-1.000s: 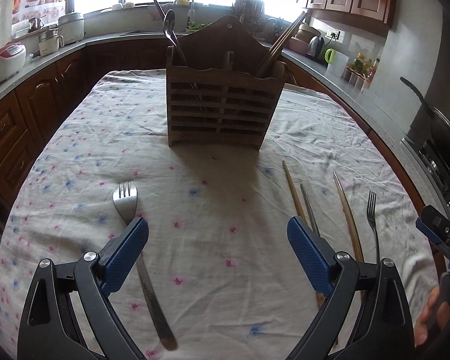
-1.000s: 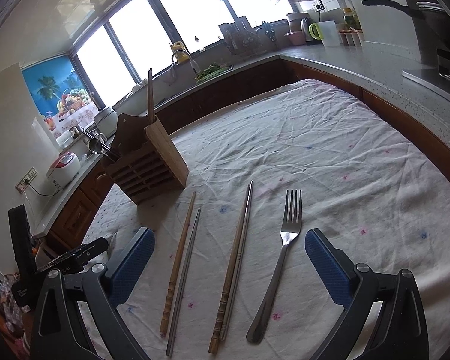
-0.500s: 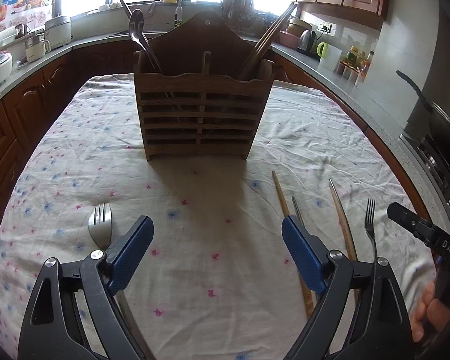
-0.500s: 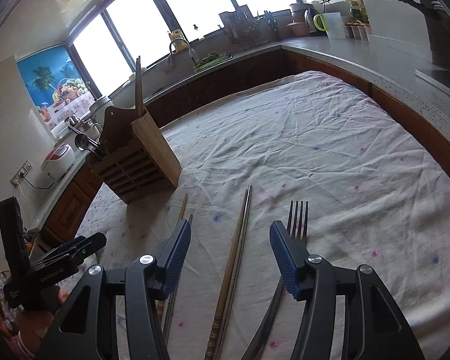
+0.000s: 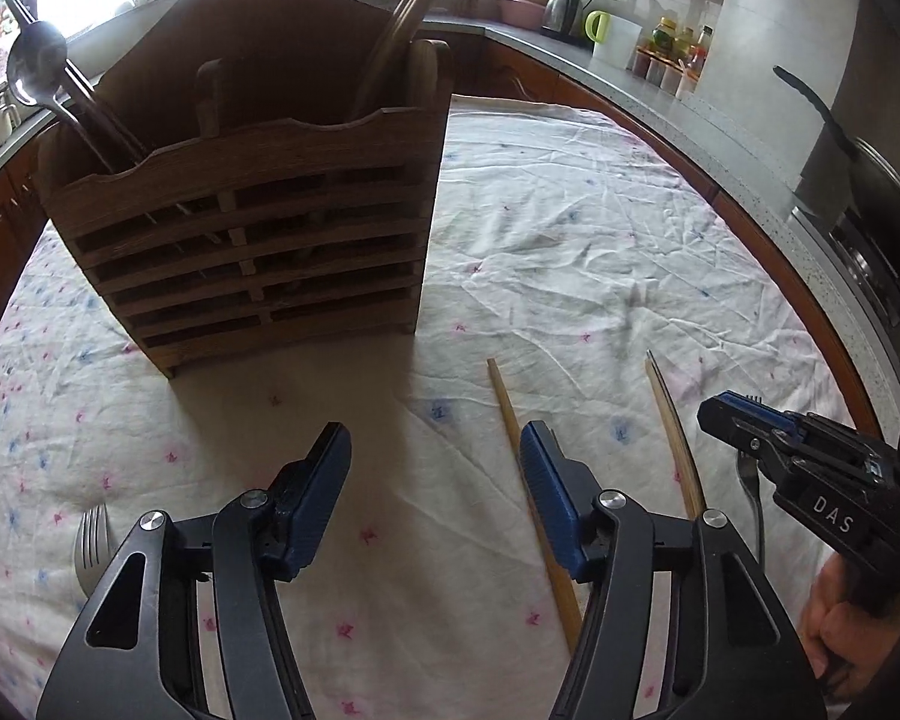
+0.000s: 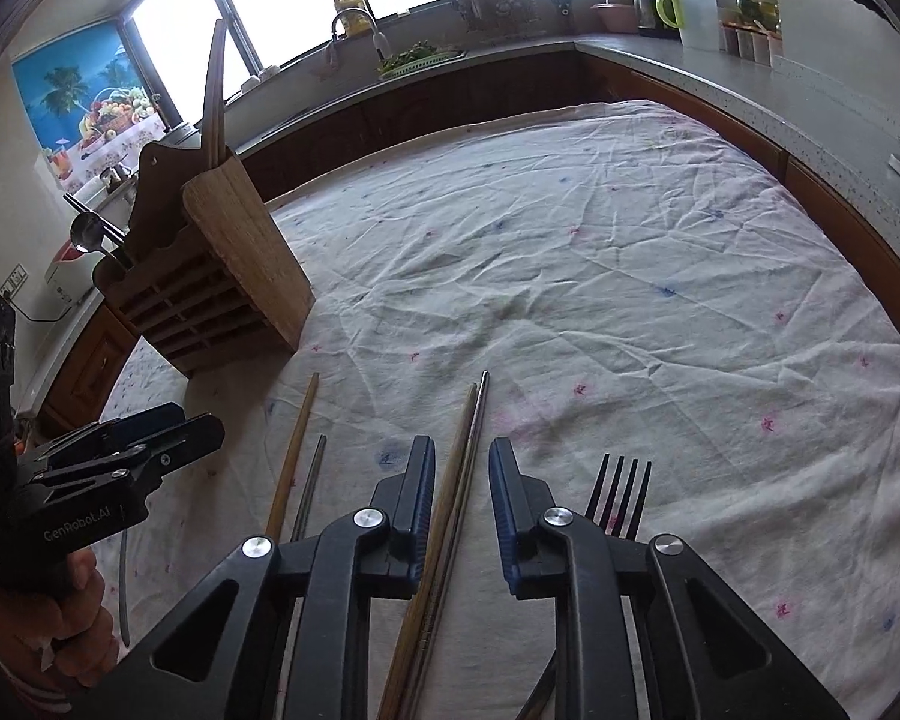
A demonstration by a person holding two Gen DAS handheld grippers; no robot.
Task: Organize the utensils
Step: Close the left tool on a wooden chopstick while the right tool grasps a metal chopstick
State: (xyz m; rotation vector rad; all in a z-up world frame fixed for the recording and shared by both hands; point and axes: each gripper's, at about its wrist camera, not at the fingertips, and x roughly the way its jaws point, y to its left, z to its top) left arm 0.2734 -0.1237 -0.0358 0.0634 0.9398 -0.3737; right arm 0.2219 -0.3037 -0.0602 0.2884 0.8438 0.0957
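A wooden utensil holder stands on the tablecloth, with a spoon and chopsticks in it; it also shows in the right wrist view. My right gripper is narrowly open, its jaws straddling a wooden and a metal chopstick pair without gripping. A fork lies right of it, another wooden chopstick and metal chopstick to the left. My left gripper is open and empty, just in front of the holder. A second fork lies at its left.
The floral tablecloth covers the whole table. Kitchen counters with a kettle, jars and a sink surround it. A pan handle sticks out at the right.
My right gripper has narrowed its jaws and shifted left over the chopstick pair. My left gripper has moved forward towards the holder and narrowed somewhat.
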